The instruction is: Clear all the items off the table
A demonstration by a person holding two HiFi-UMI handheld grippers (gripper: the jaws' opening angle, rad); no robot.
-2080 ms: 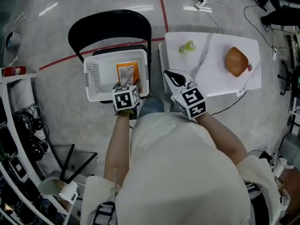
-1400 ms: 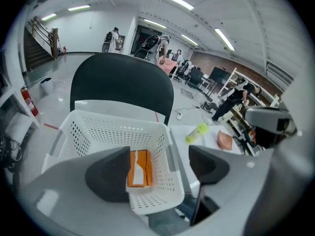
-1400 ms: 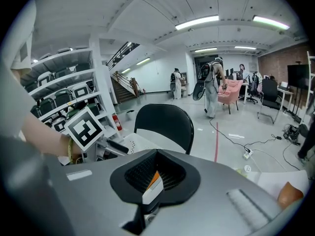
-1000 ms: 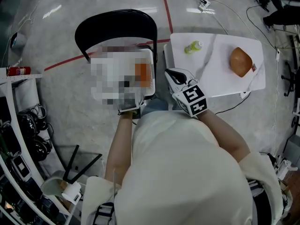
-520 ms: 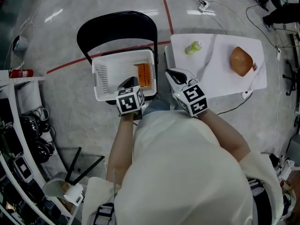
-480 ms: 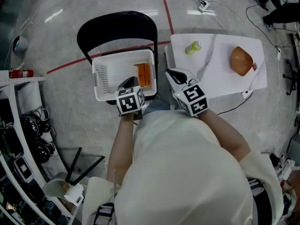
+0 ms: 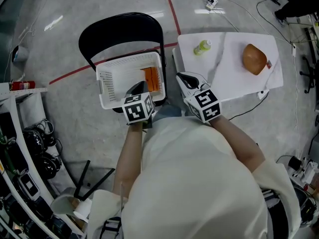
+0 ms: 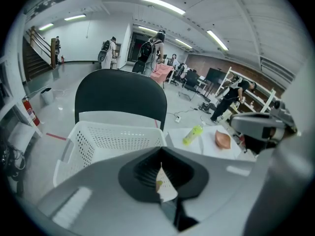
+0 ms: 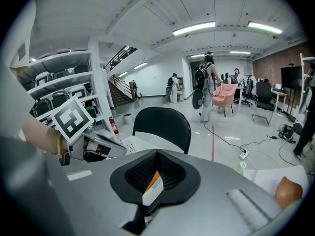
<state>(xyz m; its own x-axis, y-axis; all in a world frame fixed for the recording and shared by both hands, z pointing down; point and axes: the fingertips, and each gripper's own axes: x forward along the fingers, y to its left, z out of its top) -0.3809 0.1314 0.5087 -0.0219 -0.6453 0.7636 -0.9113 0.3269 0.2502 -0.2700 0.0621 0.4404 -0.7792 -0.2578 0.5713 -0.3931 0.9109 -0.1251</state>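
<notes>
Left tongs (image 7: 138,87) have drawn back a little toward the near rim of the white basket (image 7: 105,78) since the earlier frame. The orange packet (image 7: 151,78) that sat mid-basket beneath them now lies against the basket's right wall. The tongs' jaws are pressed together with nothing between them. The right tongs (image 7: 187,80) are likewise pressed together and empty, hanging just off the near left corner of the surface (image 7: 229,78), between it and the basket.

Outward from there, the basket rests on the seat of a black chair (image 7: 119,29) just left of the surface. Two things are yet to be cleared. A green bottle (image 7: 202,47) lies on its side near the far left edge, and a brown rounded item (image 7: 254,59) sits well apart from it toward the far right.

One drop-off looks finished, and the fetch of the next item has not begun. The right tongs are nearer, so they would likely spread, reach across to the bottle and close across its body. It is round and may roll if nudged.
</notes>
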